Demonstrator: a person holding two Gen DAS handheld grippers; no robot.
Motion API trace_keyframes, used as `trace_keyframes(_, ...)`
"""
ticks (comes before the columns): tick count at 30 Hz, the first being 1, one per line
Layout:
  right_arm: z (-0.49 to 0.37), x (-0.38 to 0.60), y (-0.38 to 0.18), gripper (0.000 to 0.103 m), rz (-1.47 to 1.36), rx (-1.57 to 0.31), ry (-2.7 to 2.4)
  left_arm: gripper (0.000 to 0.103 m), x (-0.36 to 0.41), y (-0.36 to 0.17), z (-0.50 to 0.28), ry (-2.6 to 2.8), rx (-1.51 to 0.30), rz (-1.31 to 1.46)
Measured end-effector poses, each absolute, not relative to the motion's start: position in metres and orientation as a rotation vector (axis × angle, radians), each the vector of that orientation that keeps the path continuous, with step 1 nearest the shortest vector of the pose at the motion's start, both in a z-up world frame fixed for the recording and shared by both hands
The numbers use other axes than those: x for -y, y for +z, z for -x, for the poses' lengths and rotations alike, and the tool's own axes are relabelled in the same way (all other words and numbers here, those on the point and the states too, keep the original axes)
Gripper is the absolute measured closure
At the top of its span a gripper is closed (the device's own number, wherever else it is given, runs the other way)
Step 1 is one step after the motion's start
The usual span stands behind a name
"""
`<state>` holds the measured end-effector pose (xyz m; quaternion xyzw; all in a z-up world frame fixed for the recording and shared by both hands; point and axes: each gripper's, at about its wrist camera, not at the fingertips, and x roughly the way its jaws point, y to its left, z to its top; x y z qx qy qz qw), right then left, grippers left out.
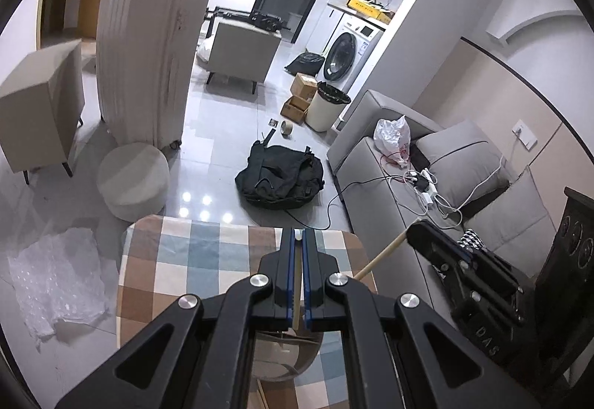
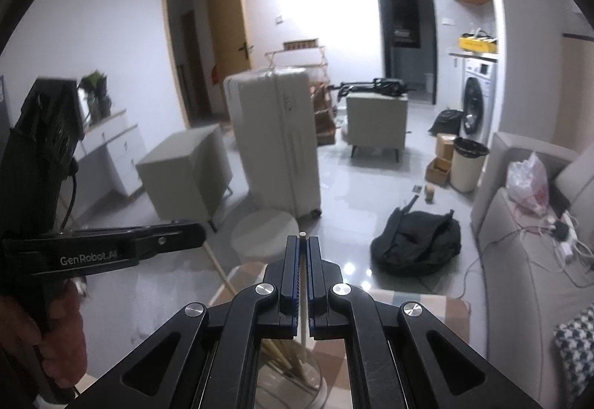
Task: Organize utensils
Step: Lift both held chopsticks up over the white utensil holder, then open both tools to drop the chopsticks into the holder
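Left wrist view: the left gripper (image 1: 298, 242) has its fingers pressed onto a thin wooden chopstick (image 1: 297, 282), which runs along the gap between the blue pads, and its pale tip shows just at the fingertips. Below the fingers, close to the camera, stands a glass container (image 1: 286, 353) on the checkered tablecloth (image 1: 208, 253); what is inside it is hard to tell here. To the right of the fingers is the right gripper (image 1: 415, 229), also clamped on a stick that slants down towards the table.

Right wrist view: the right gripper (image 2: 303, 242) pinches a pale chopstick (image 2: 303, 320) between its pads. The stick passes through the fingers, with one end just past the fingertips and the other reaching down into the glass container (image 2: 289, 368), where several more wooden sticks lean together. To the left of the fingers the left gripper (image 2: 196, 234) is seen from the side, held by a hand (image 2: 55, 327), with its own stick hanging below.
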<state>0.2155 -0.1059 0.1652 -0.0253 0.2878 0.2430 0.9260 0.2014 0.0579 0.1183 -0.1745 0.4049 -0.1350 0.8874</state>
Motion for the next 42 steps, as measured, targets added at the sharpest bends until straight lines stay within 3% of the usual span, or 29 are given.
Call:
trace_keyframes(28,-0.231,0.088,0.092,0.097,0.125,-0.789,0.537,0.103,-0.064,0.066,-0.212,-0.303,-0.99,0.417)
trace_keyframes(30,-0.229,0.093,0.092,0.097,0.097,-0.792,0.53,0.096,-0.063,0.063,-0.212,-0.284,-1.018,0.397)
trace_keyframes(32,-0.228,0.1,0.091,0.09,0.059,-0.802,0.518,0.071,-0.063,0.062,-0.208,-0.267,-1.036,0.386)
trace_keyframes(34,-0.226,0.11,0.089,0.084,0.019,-0.813,0.49,0.059,-0.064,0.064,-0.202,-0.25,-1.024,0.378)
trace_keyframes(38,-0.216,0.128,0.09,0.078,-0.055,-0.819,0.452,0.046,-0.066,0.076,-0.187,-0.198,-0.982,0.337)
trace_keyframes(42,-0.201,0.143,0.095,0.073,-0.101,-0.813,0.418,0.041,-0.064,0.086,-0.173,-0.166,-0.958,0.287)
